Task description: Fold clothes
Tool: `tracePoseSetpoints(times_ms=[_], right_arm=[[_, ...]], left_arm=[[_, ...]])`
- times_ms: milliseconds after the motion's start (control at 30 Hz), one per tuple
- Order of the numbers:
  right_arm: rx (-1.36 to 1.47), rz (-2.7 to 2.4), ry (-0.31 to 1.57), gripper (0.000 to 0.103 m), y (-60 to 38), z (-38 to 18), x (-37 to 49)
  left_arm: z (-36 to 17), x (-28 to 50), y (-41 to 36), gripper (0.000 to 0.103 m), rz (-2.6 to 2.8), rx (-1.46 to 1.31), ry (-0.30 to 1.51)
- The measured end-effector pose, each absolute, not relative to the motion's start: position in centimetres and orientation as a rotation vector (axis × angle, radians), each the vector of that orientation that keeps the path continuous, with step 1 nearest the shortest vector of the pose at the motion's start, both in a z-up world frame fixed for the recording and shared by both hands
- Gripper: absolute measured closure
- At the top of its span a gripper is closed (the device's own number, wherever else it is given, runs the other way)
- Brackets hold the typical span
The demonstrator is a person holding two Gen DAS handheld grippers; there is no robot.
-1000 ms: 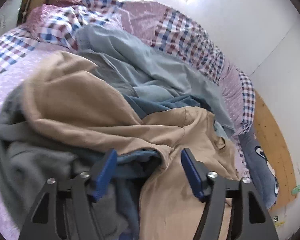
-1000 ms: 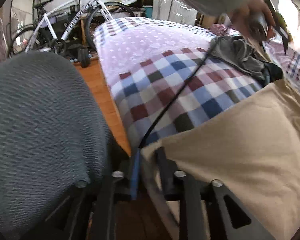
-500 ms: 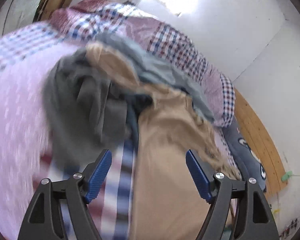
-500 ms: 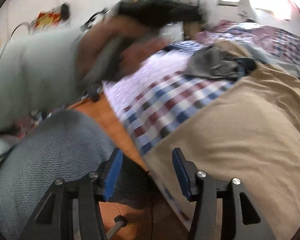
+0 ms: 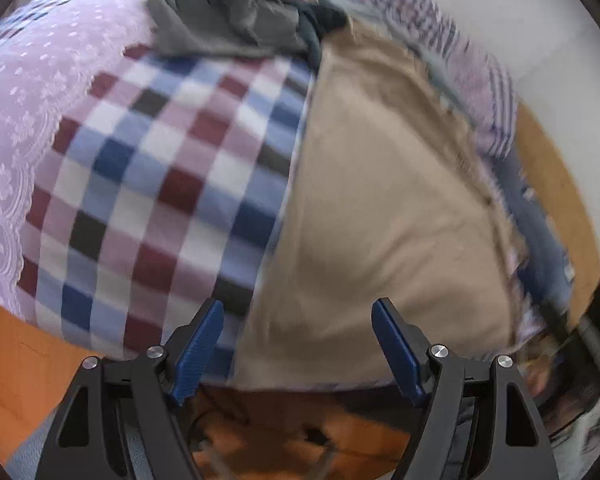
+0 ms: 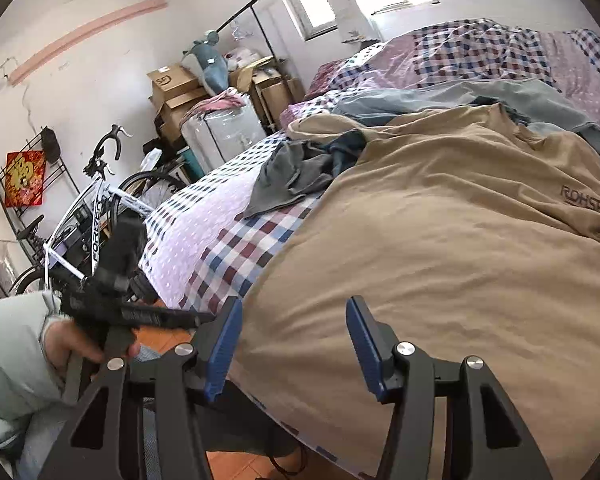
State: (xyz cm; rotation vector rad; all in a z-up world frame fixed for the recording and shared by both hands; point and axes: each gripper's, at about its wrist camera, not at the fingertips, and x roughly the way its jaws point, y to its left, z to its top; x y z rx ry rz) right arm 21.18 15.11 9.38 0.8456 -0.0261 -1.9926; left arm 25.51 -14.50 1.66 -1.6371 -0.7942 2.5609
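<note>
Left gripper (image 5: 298,342): ribbed blue pads spread, empty, over bed edge | Right gripper (image 6: 294,346): spread, empty, above hem | Tan T-shirt (image 6: 440,248): soft matte knit, spread flat on checked bedsheet (image 6: 236,260), dark chest lettering | Grey garment (image 6: 288,178): crumpled heap beyond, touching shirt's far edge

Left gripper (image 5: 298,344) and right gripper (image 6: 292,344) both spread wide, empty; left hand (image 6: 76,344) grips its handle

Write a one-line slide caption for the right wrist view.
Open right gripper hovers over a tan T-shirt spread on the checkered bedspread, grey garment crumpled beyond.
</note>
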Motion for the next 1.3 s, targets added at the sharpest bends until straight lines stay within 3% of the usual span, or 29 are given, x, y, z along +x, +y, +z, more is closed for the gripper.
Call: tracePoseSetpoints(times_ms=[100, 167, 233, 400, 467, 533, 900, 1033, 1233, 1300], right_arm=[[0.851, -2.020, -0.038, 0.046, 15.8, 9.4, 20.9], [0.855, -2.038, -0.045, 0.046, 16.3, 9.5, 20.8], [0.858, -2.056, -0.053, 0.046, 16.8, 9.5, 20.6], [0.905, -2.202, -0.024, 0.046, 21.8, 11.2, 19.2], [0.942, -2.288, -0.011, 0.046, 25.7, 12.0, 18.2], [0.989, -2.381, 0.024, 0.046, 29.8, 12.6, 17.3], [1.374, -2.397, 0.282, 0.047, 38.8, 7.6, 15.0], [1.495, -2.362, 0.364, 0.056, 40.7, 5.4, 14.4], [1.576, -2.342, 0.360, 0.097, 42.7, 4.6, 14.6], [1.584, -2.343, 0.334, 0.100, 43.1, 4.8, 14.8]], left_arm=[[0.5, 25.5, -13.9, 0.041, 2.552, -1.733, -0.731], [-0.3, 25.5, -13.7, 0.058, 2.537, -1.804, -0.694], [-0.9, 25.4, -13.5, 0.064, 2.525, -1.851, -0.668], [-1.5, 25.5, -13.1, 0.066, 2.514, -1.867, -0.647], [-1.5, 25.6, -13.3, 0.085, 2.516, -1.868, -0.653], [-1.4, 25.8, -13.5, 0.091, 2.513, -1.847, -0.677], [0.2, 26.0, -13.3, 0.099, 2.536, -1.695, -0.709], [0.3, 26.0, -12.8, 0.099, 2.550, -1.689, -0.689], [-0.2, 24.5, -11.8, 0.101, 2.560, -1.690, -0.687], [-0.3, 24.3, -11.6, 0.101, 2.563, -1.686, -0.689]])
